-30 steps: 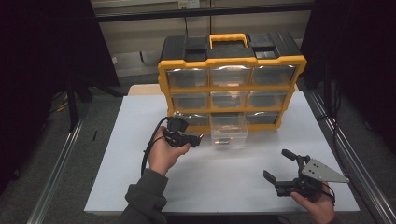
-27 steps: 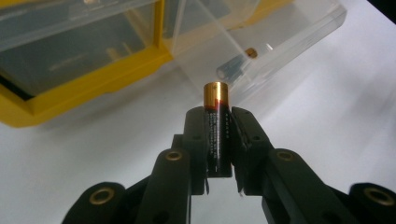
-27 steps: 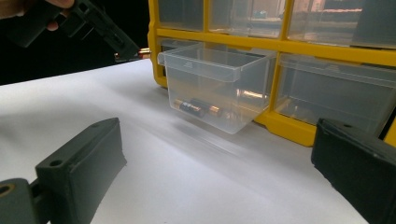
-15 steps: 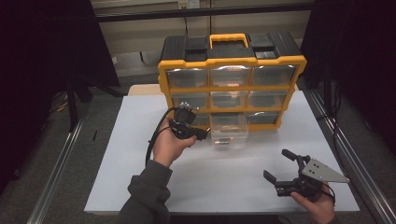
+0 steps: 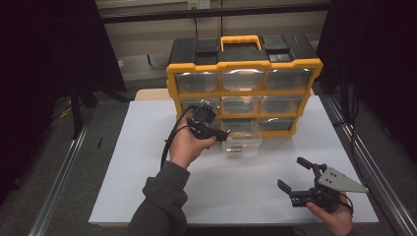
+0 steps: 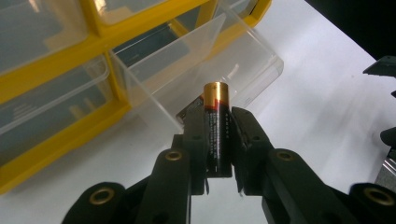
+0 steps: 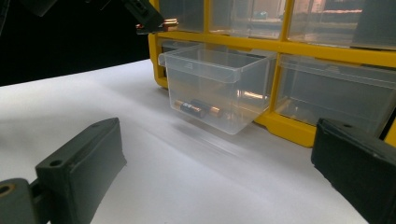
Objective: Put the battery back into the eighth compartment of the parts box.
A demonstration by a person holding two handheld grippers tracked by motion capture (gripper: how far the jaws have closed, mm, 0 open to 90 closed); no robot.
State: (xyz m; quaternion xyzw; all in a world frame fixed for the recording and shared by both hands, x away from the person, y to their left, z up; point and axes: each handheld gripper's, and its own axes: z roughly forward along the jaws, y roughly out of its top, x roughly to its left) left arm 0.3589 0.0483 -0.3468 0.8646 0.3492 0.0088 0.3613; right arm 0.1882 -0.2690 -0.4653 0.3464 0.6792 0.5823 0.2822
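- A yellow organiser [image 5: 244, 93] with clear drawers is standing at the far side of a white table [image 5: 147, 162]; its bottom middle drawer [image 5: 241, 135] is sticking out towards the person.
- In the high view the left gripper [image 5: 222, 133] is hovering just beside that open drawer, on its left edge, while the right gripper [image 5: 292, 176] is resting well apart, near the table's front edge, jaws spread wide with nothing between them.
- The left gripper view is showing what the high view is not: a battery [image 6: 217, 128] clamped upright between the closed pads, black body, copper-coloured top band, just in front of the drawer's open top.
- The right gripper view is revealing other batteries [image 7: 196, 108] lying flat inside the drawer.
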